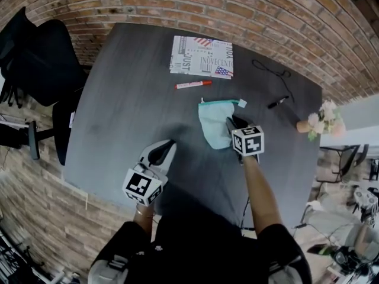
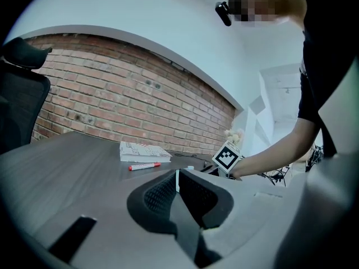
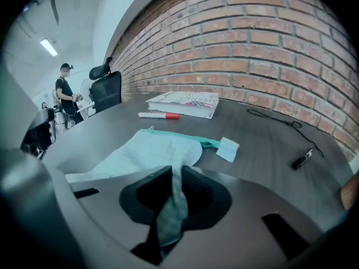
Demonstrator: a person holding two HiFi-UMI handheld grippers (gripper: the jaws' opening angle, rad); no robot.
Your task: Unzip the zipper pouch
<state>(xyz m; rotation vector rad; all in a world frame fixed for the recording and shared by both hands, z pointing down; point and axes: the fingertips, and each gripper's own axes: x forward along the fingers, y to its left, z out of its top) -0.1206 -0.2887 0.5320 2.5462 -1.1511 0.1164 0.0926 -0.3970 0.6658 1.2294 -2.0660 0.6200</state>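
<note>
Recorder: Pouch location, head view?

Spotter: Zipper pouch [image 1: 212, 123], pale teal, lies flat on the dark table [image 1: 130, 99], right of centre, with the zipper edge on the far side. Right gripper [image 1: 231, 122] is at the pouch's right edge, tips on the cloth. Left gripper [image 1: 167, 145] is over the near-left of the table, well apart from the pouch. Beyond the pouch is a red marker [image 1: 193, 84], then a printed book [image 1: 201, 56]. A black cord [image 1: 269, 70] lies far right, near the brick wall.

Recorder: Left gripper view?

Spotter: Left gripper [image 2: 177, 178] has its jaws together, with nothing between them. It looks across the table toward the red marker [image 2: 145, 166] and the printed book [image 2: 143, 151]. The marker cube [image 2: 226, 157] of the right gripper shows to the right, with a forearm behind it.

Recorder: Right gripper view?

Spotter: Right gripper [image 3: 175, 178] has its jaws clamped on a fold of the pouch's cloth, taken at the edge nearest it. The fold is bunched between the pads. The rest of the zipper pouch [image 3: 151, 150] lies on the table ahead. The zipper [image 3: 179, 134] runs along the far edge, with a white tag [image 3: 228, 148] at its right end. Can't tell whether the zipper is open. The red marker [image 3: 159, 115] and the printed book [image 3: 185, 102] lie beyond.
</note>
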